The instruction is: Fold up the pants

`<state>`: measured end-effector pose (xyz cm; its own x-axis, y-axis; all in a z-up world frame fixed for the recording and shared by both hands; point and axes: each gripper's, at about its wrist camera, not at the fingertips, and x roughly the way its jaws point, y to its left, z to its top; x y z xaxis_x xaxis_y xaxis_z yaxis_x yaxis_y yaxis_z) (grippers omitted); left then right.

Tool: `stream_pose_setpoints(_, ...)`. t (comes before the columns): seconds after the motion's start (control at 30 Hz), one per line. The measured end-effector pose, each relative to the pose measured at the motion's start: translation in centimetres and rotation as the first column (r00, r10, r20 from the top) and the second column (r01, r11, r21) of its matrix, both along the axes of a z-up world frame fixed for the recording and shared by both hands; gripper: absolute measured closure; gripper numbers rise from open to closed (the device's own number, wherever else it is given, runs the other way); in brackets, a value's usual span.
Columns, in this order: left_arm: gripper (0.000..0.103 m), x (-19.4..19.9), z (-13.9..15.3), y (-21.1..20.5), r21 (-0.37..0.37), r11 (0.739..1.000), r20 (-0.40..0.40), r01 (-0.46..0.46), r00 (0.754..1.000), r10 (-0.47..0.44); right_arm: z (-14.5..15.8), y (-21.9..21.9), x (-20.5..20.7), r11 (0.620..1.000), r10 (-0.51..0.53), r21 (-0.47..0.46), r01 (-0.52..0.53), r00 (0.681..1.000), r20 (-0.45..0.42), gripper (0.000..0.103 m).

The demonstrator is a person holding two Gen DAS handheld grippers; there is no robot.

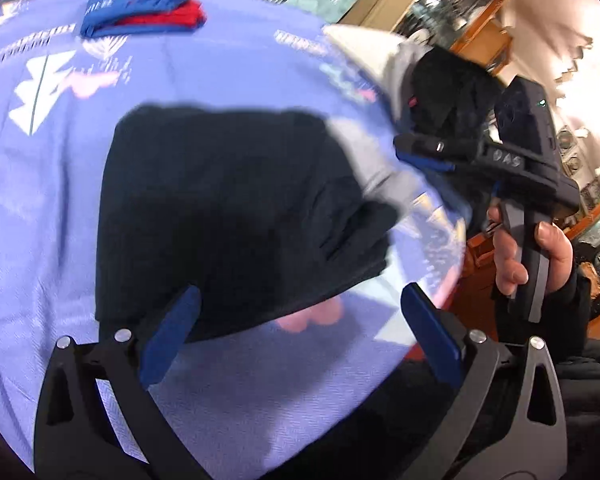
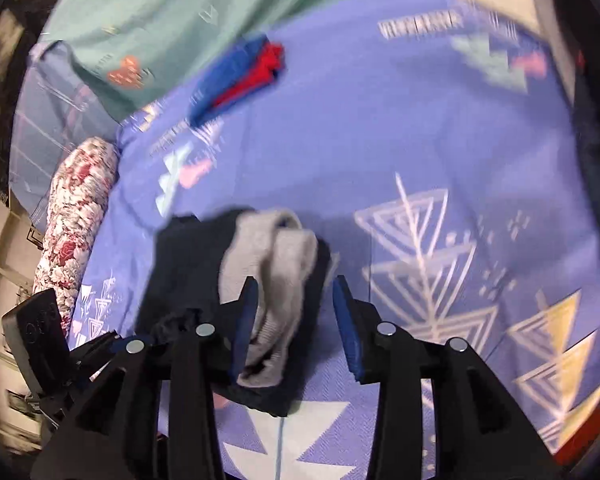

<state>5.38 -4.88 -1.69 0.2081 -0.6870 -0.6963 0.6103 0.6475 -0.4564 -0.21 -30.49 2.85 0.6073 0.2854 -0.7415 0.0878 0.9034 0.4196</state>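
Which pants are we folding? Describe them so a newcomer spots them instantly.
Start at the lilac bedsheet with white tree prints. At its near edge lie the dark navy pants, a grey lining showing. The blue and red folded clothes lie at the far edge, much brighter.

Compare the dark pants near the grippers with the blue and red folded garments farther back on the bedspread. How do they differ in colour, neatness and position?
The dark pants are near black with a grey lining showing; the folded garments are bright blue and red. The pants lie loosely bunched; the garments form a compact stack. The pants sit right by both open grippers; the stack lies far back, untouched. Both rest on the purple bedspread.
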Motion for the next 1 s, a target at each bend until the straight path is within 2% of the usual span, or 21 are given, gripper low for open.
stream_pose_setpoints(0.1,0.002,-0.2,1.3,0.6,-0.025,0.999,0.07,-0.023,0.997,0.025,3.9,2.3,0.3,0.994,0.101,0.038,-0.106,0.989,0.111,0.063)
stream_pose_setpoints(0.13,0.002,0.1,1.0,0.5,-0.009,0.999,0.063,-0.038,0.997,0.039,4.8,3.6,0.9,0.987,0.145,0.054,-0.153,0.98,0.134,0.063)
stream_pose_setpoints(0.2,0.002,1.4,-1.7,0.1,0.032,0.999,-0.041,-0.04,0.998,0.042,5.2,6.0,2.7,0.972,0.21,0.076,-0.222,0.968,0.135,0.061)
stream_pose_setpoints(0.23,0.002,1.6,-3.0,-0.1,0.049,0.998,-0.069,-0.038,0.997,0.041,4.6,7.2,3.9,0.97,0.227,0.058,-0.234,0.968,0.106,0.061)
stream_pose_setpoints(0.27,0.002,1.3,-3.3,0.0,0.047,0.998,-0.047,-0.039,0.998,0.042,3.9,7.6,4.5,0.974,0.222,0.034,-0.224,0.973,0.071,0.061)
stream_pose_setpoints(0.3,0.002,0.7,-3.2,-0.1,0.048,0.998,-0.006,-0.037,0.999,0.037,2.0,7.7,5.7,0.981,0.193,0.0,-0.193,0.981,-0.008,0.061)
stream_pose_setpoints(0.33,0.002,-0.1,-3.1,-0.5,0.081,0.996,0.031,-0.022,0.999,0.019,-1.1,7.1,7.0,0.989,0.144,-0.019,-0.148,0.981,-0.131,0.061)
stream_pose_setpoints(0.37,0.002,-0.5,-3.0,-0.8,0.105,0.994,0.05,-0.008,0.999,0.003,-3.7,6.5,7.7,0.993,0.112,-0.008,-0.116,0.97,-0.217,0.063)
stream_pose_setpoints(0.4,0.002,-0.8,-3.0,-1.0,0.122,0.993,0.069,0.0,0.998,-0.008,-5.6,5.7,8.0,0.995,0.095,0.016,-0.094,0.962,-0.255,0.068)
stream_pose_setpoints(0.43,0.002,-0.9,-2.9,-1.0,0.122,0.993,0.078,0.004,0.997,-0.013,-5.3,5.7,7.9,0.996,0.092,0.008,-0.093,0.966,-0.24,0.068)
stream_pose_setpoints(0.5,0.002,-0.8,-2.9,-0.8,0.108,0.994,0.071,0.006,0.997,-0.014,-3.0,6.6,7.6,0.994,0.107,0.001,-0.109,0.977,-0.185,0.061)
stream_pose_setpoints(0.57,0.002,-0.4,-3.0,-0.6,0.099,0.995,0.065,0.006,0.998,-0.012,0.5,9.7,8.0,0.974,0.226,0.029,-0.225,0.972,-0.062,0.059)
stream_pose_setpoints(0.63,0.002,-0.5,-3.0,-0.7,0.1,0.995,0.069,0.005,0.998,-0.012,1.7,12.1,9.4,0.953,0.298,0.065,-0.295,0.954,-0.041,0.058)
stream_pose_setpoints(0.7,0.002,-0.6,-3.0,-0.9,0.104,0.995,0.076,0.006,0.997,-0.013,0.8,13.5,11.3,0.939,0.33,0.135,-0.318,0.94,-0.082,0.058)
stream_pose_setpoints(0.73,0.002,-0.7,-3.0,-0.9,0.105,0.994,0.08,0.008,0.997,-0.016,-0.6,14.2,13.0,0.933,0.339,0.173,-0.316,0.932,-0.127,0.058)
stream_pose_setpoints(0.8,0.002,-0.5,-3.1,-1.0,0.106,0.994,0.086,0.008,0.996,-0.017,-4.2,14.3,14.8,0.942,0.316,0.192,-0.275,0.92,-0.233,0.058)
stream_pose_setpoints(0.83,0.002,-0.5,-3.1,-0.9,0.11,0.994,0.081,0.005,0.997,-0.014,-6.9,14.2,15.5,0.944,0.306,0.218,-0.248,0.904,-0.297,0.061)
stream_pose_setpoints(0.87,0.002,-0.4,-3.1,-0.8,0.105,0.994,0.07,0.007,0.997,-0.014,-8.2,13.6,15.6,0.94,0.305,0.248,-0.234,0.901,-0.307,0.066)
stream_pose_setpoints(0.93,0.002,-0.4,-2.3,-0.1,0.066,0.998,0.062,0.003,0.998,-0.007,-7.4,13.1,15.0,0.933,0.304,0.275,-0.232,0.916,-0.262,0.065)
stream_pose_setpoints(1.0,0.002,-0.2,-1.0,0.7,0.033,0.999,0.056,-0.004,0.998,0.002,-4.2,12.2,13.1,0.924,0.315,0.283,-0.258,0.932,-0.179,0.045)
